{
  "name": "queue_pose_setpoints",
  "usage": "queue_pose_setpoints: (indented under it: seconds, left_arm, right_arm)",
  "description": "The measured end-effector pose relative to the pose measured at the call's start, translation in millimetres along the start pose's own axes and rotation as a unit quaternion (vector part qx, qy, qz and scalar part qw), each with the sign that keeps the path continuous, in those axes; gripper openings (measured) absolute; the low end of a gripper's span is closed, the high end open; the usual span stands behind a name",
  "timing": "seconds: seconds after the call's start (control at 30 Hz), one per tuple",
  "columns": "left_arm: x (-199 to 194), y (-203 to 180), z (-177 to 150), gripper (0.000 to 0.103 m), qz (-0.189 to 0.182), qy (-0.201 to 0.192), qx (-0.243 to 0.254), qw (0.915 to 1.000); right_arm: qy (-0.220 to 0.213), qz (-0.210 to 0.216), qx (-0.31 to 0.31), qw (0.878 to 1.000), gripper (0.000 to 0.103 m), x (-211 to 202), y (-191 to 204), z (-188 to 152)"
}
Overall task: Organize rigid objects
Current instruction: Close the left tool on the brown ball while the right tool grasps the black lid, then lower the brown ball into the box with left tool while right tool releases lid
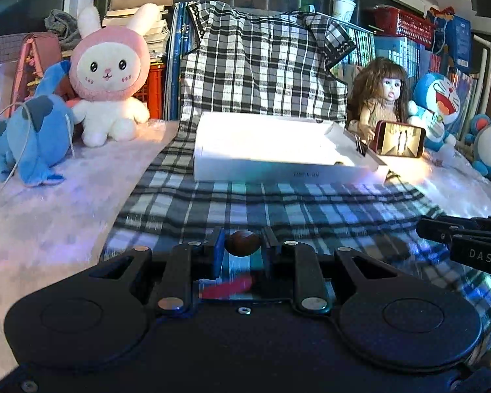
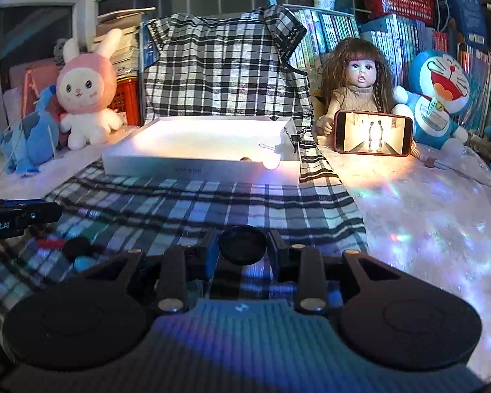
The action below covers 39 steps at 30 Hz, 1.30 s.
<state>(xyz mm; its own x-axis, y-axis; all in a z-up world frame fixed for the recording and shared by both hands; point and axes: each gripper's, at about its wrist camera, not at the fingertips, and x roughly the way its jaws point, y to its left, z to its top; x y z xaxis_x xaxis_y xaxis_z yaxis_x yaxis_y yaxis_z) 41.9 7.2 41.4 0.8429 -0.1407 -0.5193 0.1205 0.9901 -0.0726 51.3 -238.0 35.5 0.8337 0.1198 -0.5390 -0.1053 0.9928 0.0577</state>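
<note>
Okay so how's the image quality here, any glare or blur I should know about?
Left wrist view: the shallow white cardboard box is washed out by warm glare, and the black-and-white checked cloth in the foreground is motion-blurred. Right wrist view: the box interior glows overexposed, rainbow flares streak the shiny table cover, and fisheye bends the edges.

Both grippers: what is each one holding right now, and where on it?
Left gripper pinches a small brown rounded object by its sides. Right gripper clamps a black round disc-like piece across its edges.

Probably a home bedroom, plush toys (image 1: 109,75), doll (image 2: 356,88), crammed bookshelves (image 2: 330,36)
</note>
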Motion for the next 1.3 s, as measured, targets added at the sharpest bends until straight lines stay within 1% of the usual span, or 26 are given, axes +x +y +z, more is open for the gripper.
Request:
queue_pose_setpoints:
  seconds: [0.13, 0.23, 0.37, 0.4, 0.53, 0.6, 0.67, 0.8, 0.97, 1.07, 1.17, 1.3]
  left_arm:
    - [17, 2, 26, 0.022, -0.017, 0.009, -0.011, 0.9997]
    - [34, 2, 45, 0.022, -0.021, 0.013, -0.014, 0.9996]
    - [65, 10, 78, 0.022, -0.049, 0.034, -0.048, 0.997]
    - [74, 12, 88, 0.022, -0.051, 0.039, -0.052, 0.9965]
    - [111, 14, 121, 0.022, -0.045, 0.046, -0.044, 0.9969]
    - [134, 15, 136, 0.022, -0.042, 0.053, -0.045, 0.9967]
    - [156, 16, 144, 0.022, -0.03, 0.064, -0.052, 0.9961]
    - [197, 19, 147, 0.022, -0.01, 0.089, -0.066, 0.9938]
    - [232, 28, 137, 0.022, 0.011, 0.107, -0.08, 0.9909]
    - [242, 29, 131, 0.022, 0.017, 0.113, -0.074, 0.9908]
    - [247, 26, 126, 0.022, 0.016, 0.117, -0.062, 0.9911]
    - [248, 19, 122, 0.023, 0.02, 0.11, -0.035, 0.9932]
  right_arm:
    - [0.015, 0.008, 0.031, 0.999, 0.037, 17, -11, 21]
    - [0.027, 0.009, 0.037, 0.999, 0.037, 33, -15, 38]
    - [0.056, 0.024, 0.047, 0.997, 0.037, 58, -22, 67]
    - [0.061, 0.025, 0.051, 0.996, 0.037, 65, -24, 76]
    - [0.08, 0.022, 0.051, 0.995, 0.037, 97, -29, 109]
    - [0.089, 0.018, 0.047, 0.995, 0.037, 114, -28, 119]
    - [0.103, 0.02, 0.045, 0.993, 0.037, 131, -26, 126]
    - [0.119, 0.014, 0.03, 0.992, 0.037, 162, -15, 129]
    - [0.138, 0.009, 0.034, 0.99, 0.037, 195, -9, 127]
    - [0.146, 0.002, 0.031, 0.989, 0.037, 209, -6, 125]
    - [0.153, -0.009, 0.023, 0.988, 0.037, 218, -4, 119]
    - [0.158, -0.021, 0.02, 0.987, 0.037, 222, -6, 114]
